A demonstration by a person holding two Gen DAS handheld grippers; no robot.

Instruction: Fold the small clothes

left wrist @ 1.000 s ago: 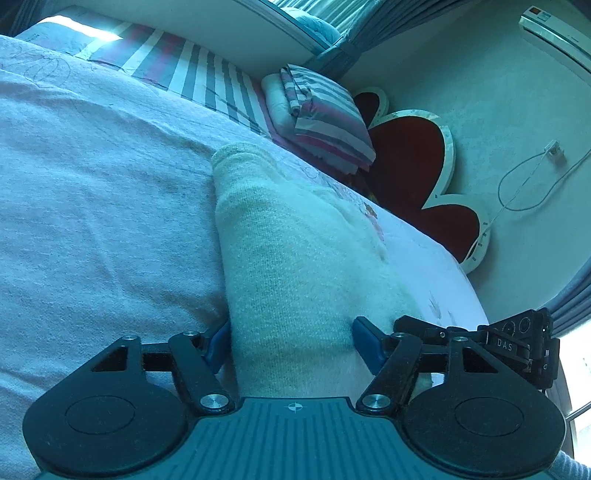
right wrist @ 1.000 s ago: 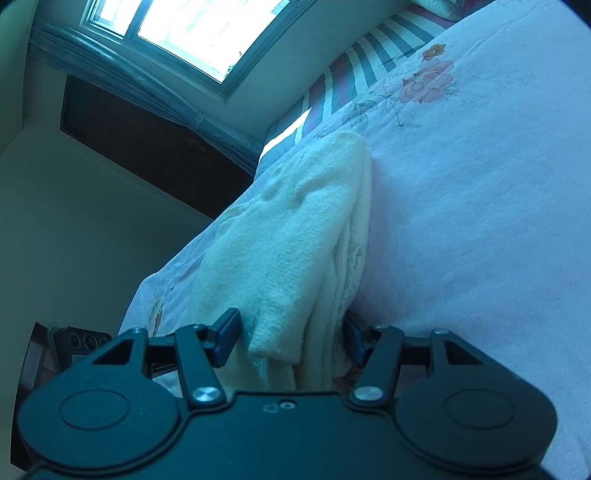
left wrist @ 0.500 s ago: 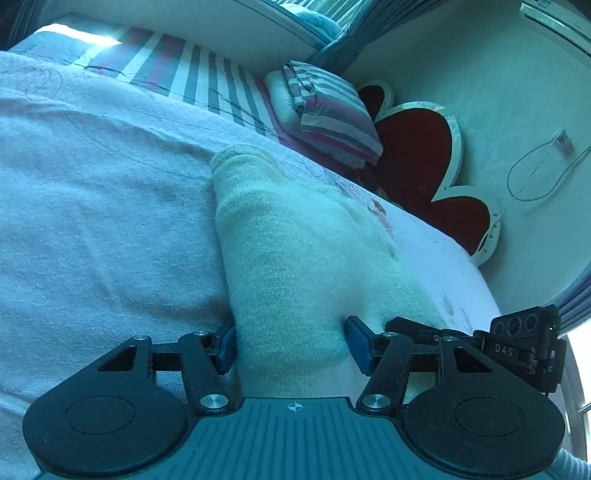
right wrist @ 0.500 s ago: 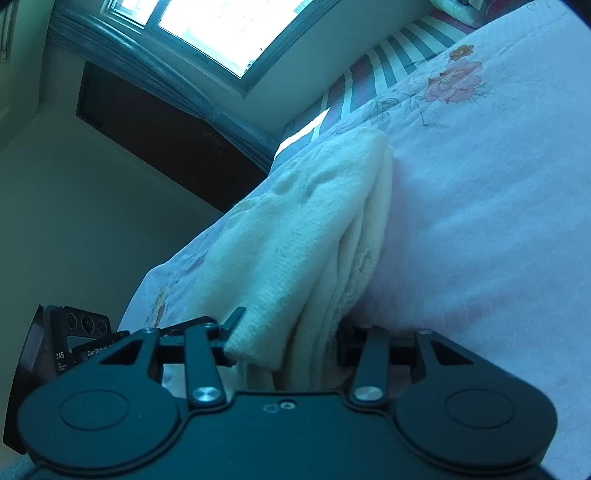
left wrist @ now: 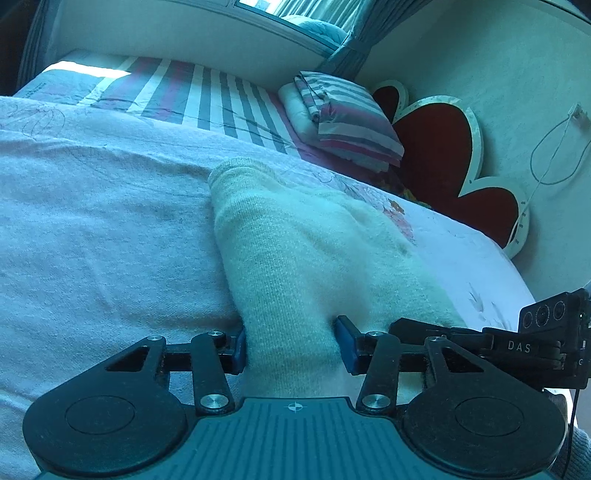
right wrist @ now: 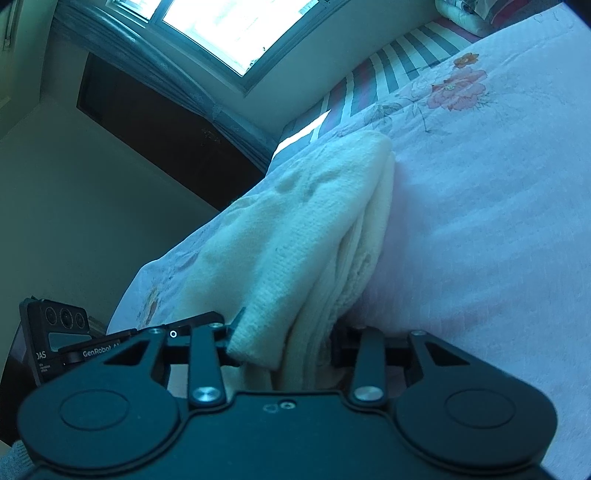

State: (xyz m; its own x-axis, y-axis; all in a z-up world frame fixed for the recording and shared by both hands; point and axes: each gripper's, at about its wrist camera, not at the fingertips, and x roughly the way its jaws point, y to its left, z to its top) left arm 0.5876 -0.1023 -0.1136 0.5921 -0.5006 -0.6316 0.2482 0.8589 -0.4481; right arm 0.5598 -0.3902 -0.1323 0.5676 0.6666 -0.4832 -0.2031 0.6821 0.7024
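Observation:
A cream knitted garment (left wrist: 303, 251) lies folded lengthwise on the pink floral bedsheet (left wrist: 92, 221). My left gripper (left wrist: 293, 345) has its blue-padded jaws pressed against both sides of the garment's near end. In the right wrist view the same garment (right wrist: 295, 236) shows several stacked layers. My right gripper (right wrist: 286, 341) has its jaws closed in on the other near corner. Each gripper shows in the other's view: the right one (left wrist: 517, 343) and the left one (right wrist: 74, 339).
A striped folded blanket and pillow (left wrist: 343, 118) lie at the head of the bed. A red cloud-shaped headboard (left wrist: 443, 147) stands against the wall. A window (right wrist: 236, 26) and dark door are beyond the bed's left edge (right wrist: 155, 266).
Both grippers' jaws have narrowed onto the garment's near end. Both have shifted slightly, with the garment bunching between the fingers.

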